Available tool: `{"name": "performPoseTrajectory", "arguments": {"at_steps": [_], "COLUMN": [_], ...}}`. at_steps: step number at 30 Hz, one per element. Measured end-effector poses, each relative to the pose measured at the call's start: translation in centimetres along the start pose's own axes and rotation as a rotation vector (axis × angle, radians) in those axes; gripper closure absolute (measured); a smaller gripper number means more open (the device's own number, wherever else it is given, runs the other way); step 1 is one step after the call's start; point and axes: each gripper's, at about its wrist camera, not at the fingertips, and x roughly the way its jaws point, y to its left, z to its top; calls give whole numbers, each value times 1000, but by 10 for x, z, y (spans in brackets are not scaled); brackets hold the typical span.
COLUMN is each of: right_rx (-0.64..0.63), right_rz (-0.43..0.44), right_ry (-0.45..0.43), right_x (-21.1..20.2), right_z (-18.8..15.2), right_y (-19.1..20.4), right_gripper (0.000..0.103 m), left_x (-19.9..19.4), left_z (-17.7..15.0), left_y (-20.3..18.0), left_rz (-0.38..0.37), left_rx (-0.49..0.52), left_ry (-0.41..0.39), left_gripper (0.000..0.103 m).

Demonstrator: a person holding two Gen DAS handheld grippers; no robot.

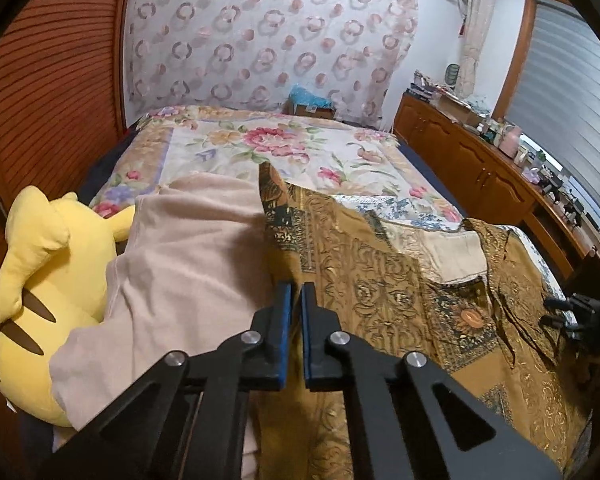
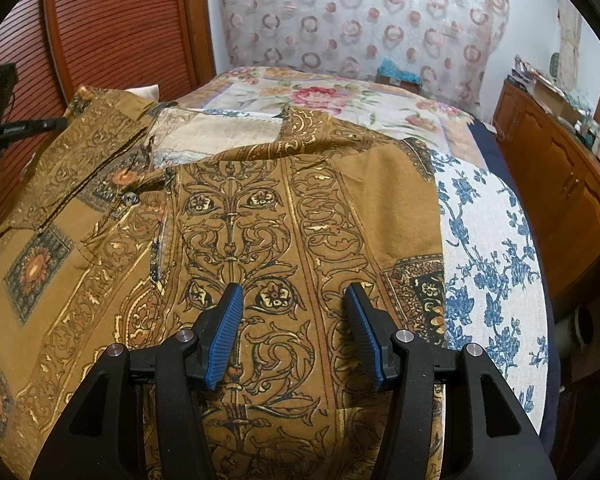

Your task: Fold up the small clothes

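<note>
The left gripper (image 1: pixel 296 292) is pinching its jaws tight on the near left edge of the ochre patterned shirt (image 2: pixel 260 208), which is stretching away across the bed (image 1: pixel 284 152), while the right gripper (image 2: pixel 294 300) is tilting down over its middle, jaws half open and empty.

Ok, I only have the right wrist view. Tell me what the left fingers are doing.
Observer: The left gripper has its fingers shut, pinching the edge of the patterned shirt.
Operator: Report what lies past that edge.
Observer: A beige garment lies right beside the shirt.
Operator: Name anything else over there.
Observer: A yellow plush toy, partly under the beige garment.
</note>
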Motion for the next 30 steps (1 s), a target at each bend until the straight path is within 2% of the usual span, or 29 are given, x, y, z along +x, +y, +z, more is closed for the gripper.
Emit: {"name": "performPoseTrajectory", "arguments": {"at_steps": [4,9,12,19,23,24,25,26,27,30], "right_rx": [48,81,111,161,155,141,132,119,99,65], "right_rz": [-21,-69,-101,-69,-50,-46,-36,-22,-7,-32], "right_ry": [-36,-6,4,74,91,92,92,92,93,18], "right_x": [-10,0,7,39,52,52,51,50,48,27], "right_z": [11,33,48,69,69,69,68,68,68,66], "right_y": [-22,-54,-74,-92,-90,-87,-82,-78,-73,-63], "right_gripper": [49,49,49,49,55,61,76,84,100,101], "left_x": [-10,-22,-33,-50,-59,-60,-61,-64,-66,-77], "left_z": [-2,-7,-14,-25,-28,-29,-30,-31,-32,-35], "left_y": [-12,-27,-31,-42,-47,-48,-49,-50,-49,-47], "left_rz": [-12,-38,-71,-83,-78,-77,-75,-76,-78,-76], "left_rx": [33,65,51,69,82,83,86,86,82,66], "left_ry": [-23,-53,-76,-100,-114,-116,-119,-124,-130,-163], "left_gripper": [103,103,103,103,103,103,103,103,103,103]}}
